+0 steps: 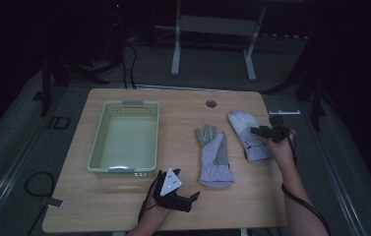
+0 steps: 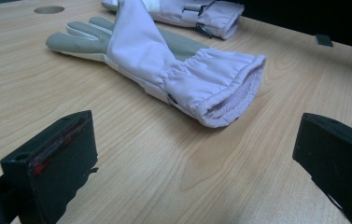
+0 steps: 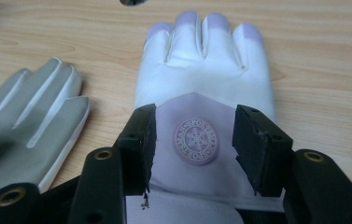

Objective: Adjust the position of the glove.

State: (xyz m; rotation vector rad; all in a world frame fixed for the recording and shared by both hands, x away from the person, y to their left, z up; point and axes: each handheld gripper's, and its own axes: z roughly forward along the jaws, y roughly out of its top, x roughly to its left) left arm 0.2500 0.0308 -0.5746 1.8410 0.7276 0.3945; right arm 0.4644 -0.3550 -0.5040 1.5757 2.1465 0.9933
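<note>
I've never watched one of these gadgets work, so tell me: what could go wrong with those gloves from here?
The right tool is over the back of the far glove, jaws half apart astride its round emblem. Closing there, they might slide off flat fabric or catch only the top layer. The basket sits across the table, so a loosely pinched glove could drop or drag over the near glove.

The high view sits above the near edge of the desk (image 1: 124, 206), looking forward and down, taking in the whole top with the basket (image 1: 125, 137) at nine o'clock. The left gripper view rides low, skimming the desk surface — close on the cuff of the grey-palmed glove (image 2: 164, 65), which fills twelve o'clock, with the white-backed glove (image 2: 201, 14) farther off behind it. The right gripper view looks steeply down, very near that white-backed glove (image 3: 206, 84), the grey-palmed one at nine o'clock. All three views share both gloves — and the desk's round hole (image 1: 211, 103).
</note>
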